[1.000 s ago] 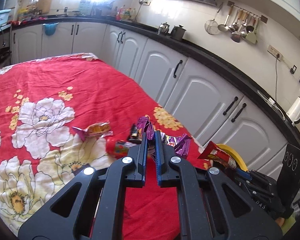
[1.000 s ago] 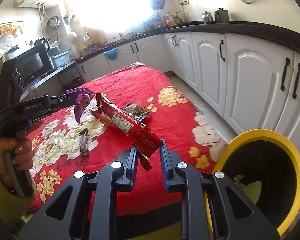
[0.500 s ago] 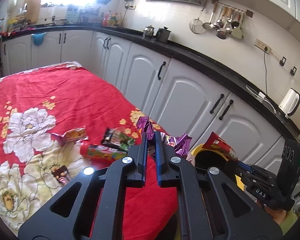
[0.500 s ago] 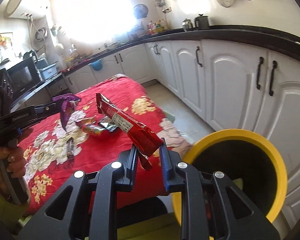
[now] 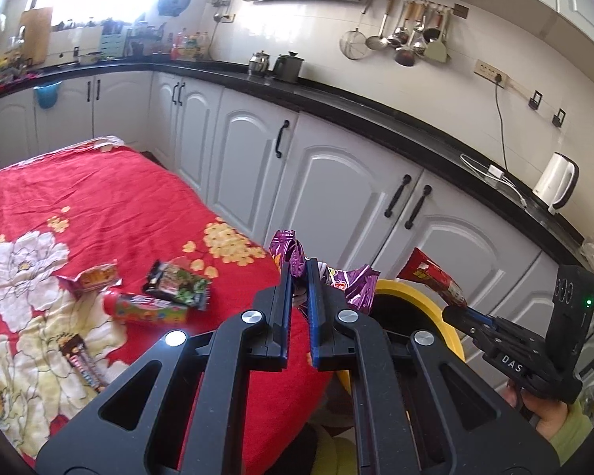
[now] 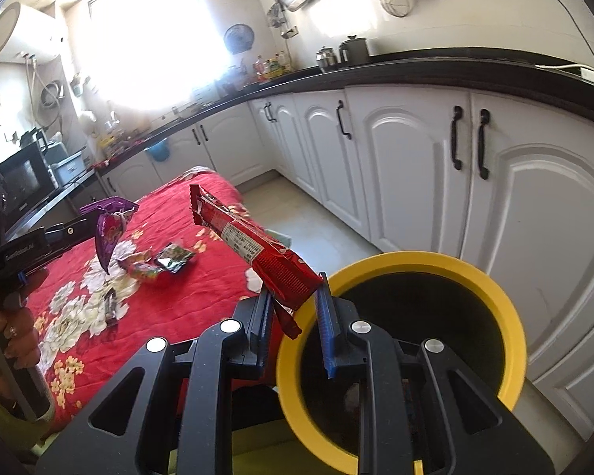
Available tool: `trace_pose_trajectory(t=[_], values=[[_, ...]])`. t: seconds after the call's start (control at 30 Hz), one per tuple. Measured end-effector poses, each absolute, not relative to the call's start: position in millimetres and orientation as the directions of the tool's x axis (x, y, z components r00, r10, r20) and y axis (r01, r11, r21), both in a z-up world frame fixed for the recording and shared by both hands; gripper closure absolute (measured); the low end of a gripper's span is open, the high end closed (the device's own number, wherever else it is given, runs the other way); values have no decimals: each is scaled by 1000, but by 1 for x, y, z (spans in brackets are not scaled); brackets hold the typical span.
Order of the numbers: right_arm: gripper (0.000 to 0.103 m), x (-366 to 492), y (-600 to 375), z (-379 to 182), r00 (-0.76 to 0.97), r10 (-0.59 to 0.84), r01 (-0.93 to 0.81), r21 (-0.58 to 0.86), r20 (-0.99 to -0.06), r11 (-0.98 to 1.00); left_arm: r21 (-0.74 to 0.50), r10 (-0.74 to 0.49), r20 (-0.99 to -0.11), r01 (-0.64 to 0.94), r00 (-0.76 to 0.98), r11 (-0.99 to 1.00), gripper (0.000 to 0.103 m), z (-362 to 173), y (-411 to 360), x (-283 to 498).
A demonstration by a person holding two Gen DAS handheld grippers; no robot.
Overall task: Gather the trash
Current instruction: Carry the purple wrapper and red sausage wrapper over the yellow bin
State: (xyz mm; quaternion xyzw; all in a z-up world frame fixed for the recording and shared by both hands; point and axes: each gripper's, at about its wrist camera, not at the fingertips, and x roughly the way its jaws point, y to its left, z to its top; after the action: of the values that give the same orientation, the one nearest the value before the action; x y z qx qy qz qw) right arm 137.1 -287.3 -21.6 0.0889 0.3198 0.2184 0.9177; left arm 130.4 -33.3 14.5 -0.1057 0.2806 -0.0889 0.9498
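Note:
My left gripper is shut on a crinkled purple wrapper, held over the table's right edge near the yellow-rimmed bin. In the right wrist view that purple wrapper hangs from the left gripper at far left. My right gripper is shut on a long red wrapper that slants up to the left, its lower end over the rim of the bin. The bin's inside is dark. From the left wrist view the red wrapper pokes out of the right gripper.
Several wrappers lie on the red flowered tablecloth: a dark green packet, a red tube-shaped pack, an orange packet and a small dark bar. White cabinets under a black counter run close behind the bin.
Both grippers have moved right, off the table toward the bin, each still holding its wrapper. The bin now fills more of the right wrist view; the table litter has slid left.

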Motion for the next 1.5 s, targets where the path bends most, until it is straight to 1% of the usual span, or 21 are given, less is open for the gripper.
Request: trace_pose_trajectory(t=[0.37,0.97,1.5], values=[[83,134,-322,-31,734,376,-259,279,-565,925,-223,-279,-517,187,809,957,100,8,-80,138],[83,130,-365,-55,741,299,-152,284,-601,947,-198,-337,-543,273,769,941,100,-14,-129,148],[83,128,-379,-80,712,256,-96,270,-654,958,-190,-371,-595,324,713,927,100,-44,-160,161]])
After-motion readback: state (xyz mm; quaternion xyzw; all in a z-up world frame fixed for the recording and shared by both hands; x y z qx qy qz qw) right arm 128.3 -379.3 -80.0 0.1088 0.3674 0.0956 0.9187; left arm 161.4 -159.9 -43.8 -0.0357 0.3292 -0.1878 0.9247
